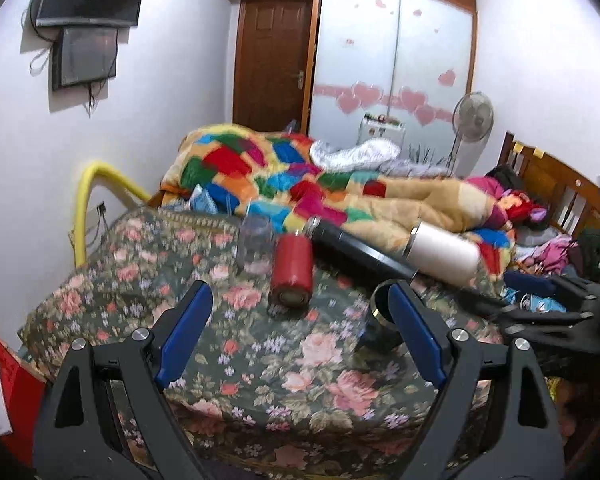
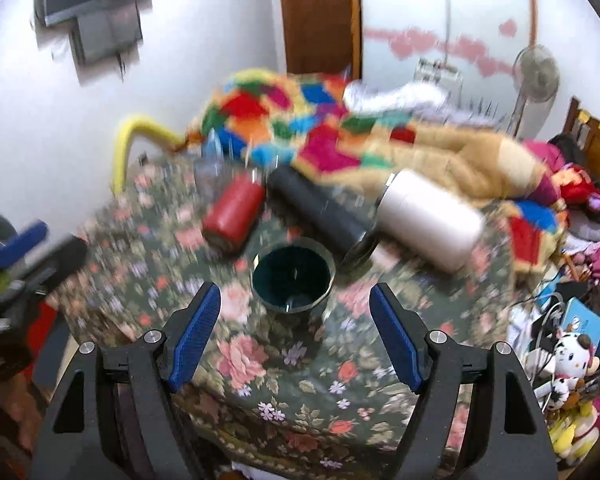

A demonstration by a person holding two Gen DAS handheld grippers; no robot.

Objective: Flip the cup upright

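On the floral surface [image 2: 300,364], the dark cup [image 2: 293,276] stood mouth-up between my spread tools.

Both my right tool [image 2: 295,332] and left tool [image 1: 300,334] were wide open and held nothing. The cup sat just ahead of the right tool, near a red cup [image 2: 234,214], a black flask [image 2: 320,210] and a white flask [image 2: 430,218], all lying on their sides. I judged the dark cup already upright, so the risk was a careless move: a finger catching its rim could tip it on the soft cloth, or nudge the black flask into rolling against it. Motion blur made exact clearances hard to tell.
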